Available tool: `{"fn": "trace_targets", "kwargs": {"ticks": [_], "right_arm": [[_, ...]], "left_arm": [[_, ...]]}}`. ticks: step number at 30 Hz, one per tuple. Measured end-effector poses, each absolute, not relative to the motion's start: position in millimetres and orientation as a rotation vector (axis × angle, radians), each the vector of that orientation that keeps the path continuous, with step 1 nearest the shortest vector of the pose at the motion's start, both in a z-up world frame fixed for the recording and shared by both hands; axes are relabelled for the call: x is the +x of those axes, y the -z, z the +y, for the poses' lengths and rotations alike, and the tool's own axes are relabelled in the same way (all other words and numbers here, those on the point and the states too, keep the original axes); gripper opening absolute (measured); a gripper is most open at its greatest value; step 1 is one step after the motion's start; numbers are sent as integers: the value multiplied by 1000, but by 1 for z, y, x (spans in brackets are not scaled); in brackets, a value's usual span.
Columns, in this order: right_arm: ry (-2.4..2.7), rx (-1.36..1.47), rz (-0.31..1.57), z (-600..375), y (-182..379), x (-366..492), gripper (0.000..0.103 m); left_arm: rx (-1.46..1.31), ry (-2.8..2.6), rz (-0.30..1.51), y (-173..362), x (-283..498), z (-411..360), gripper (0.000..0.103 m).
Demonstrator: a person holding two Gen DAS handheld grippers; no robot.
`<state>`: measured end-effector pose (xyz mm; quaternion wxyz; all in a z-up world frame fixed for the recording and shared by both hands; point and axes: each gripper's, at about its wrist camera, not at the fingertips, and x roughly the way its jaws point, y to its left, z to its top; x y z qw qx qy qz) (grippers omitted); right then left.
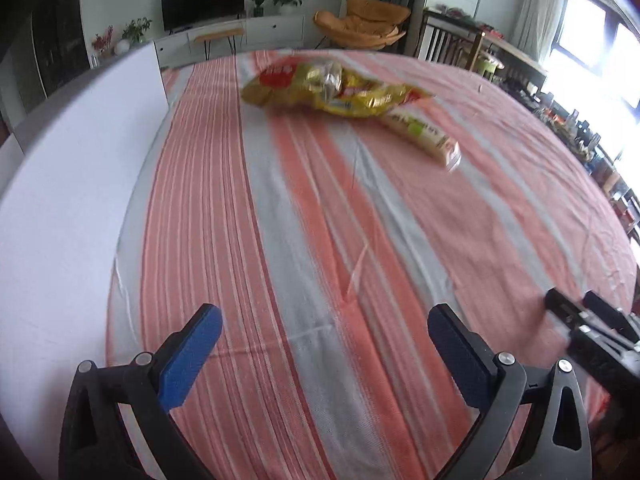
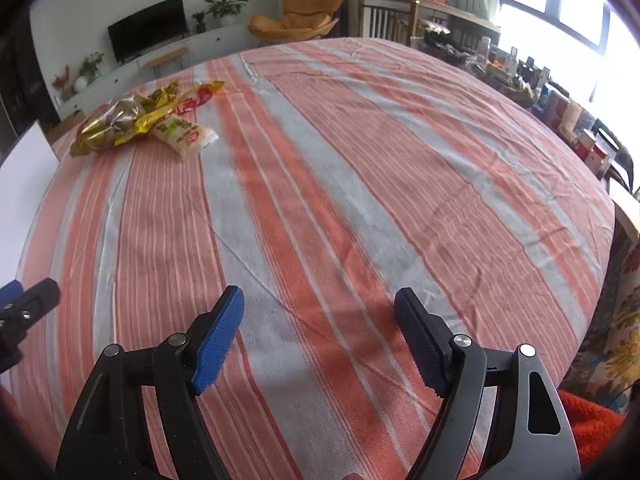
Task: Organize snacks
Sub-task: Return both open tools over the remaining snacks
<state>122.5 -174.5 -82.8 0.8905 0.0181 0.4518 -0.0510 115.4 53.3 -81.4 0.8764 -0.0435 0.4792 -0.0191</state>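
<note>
A pile of yellow and red snack bags (image 1: 332,90) lies on the far part of the striped tablecloth (image 1: 320,220). A white and green packet (image 1: 424,132) lies beside it on the right. In the right wrist view the pile (image 2: 136,118) and the white packet (image 2: 186,134) lie at the far left. My left gripper (image 1: 324,320) is open and empty, well short of the snacks. My right gripper (image 2: 320,304) is open and empty over bare cloth; it also shows at the right edge of the left wrist view (image 1: 588,320).
A white board (image 1: 72,184) stands along the table's left side. Cluttered shelves (image 2: 560,104) run along the right under the window. An orange chair (image 1: 364,24) and a TV cabinet (image 1: 224,36) stand beyond the table's far edge.
</note>
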Motion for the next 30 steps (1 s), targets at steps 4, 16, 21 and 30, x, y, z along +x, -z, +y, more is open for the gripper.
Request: {"fn": "trace_targets", "kwargs": {"ticks": [4, 16, 21, 30], "right_arm": [[108, 32, 938, -171, 81, 118, 83], [106, 31, 938, -169, 81, 116, 87], [107, 30, 937, -168, 80, 116, 88], [106, 30, 937, -168, 81, 117, 88]], "left_arm": [[9, 46, 962, 87, 110, 39, 103], [5, 44, 958, 87, 109, 37, 103], [6, 44, 958, 87, 109, 37, 103], [6, 45, 958, 88, 110, 38, 103]]}}
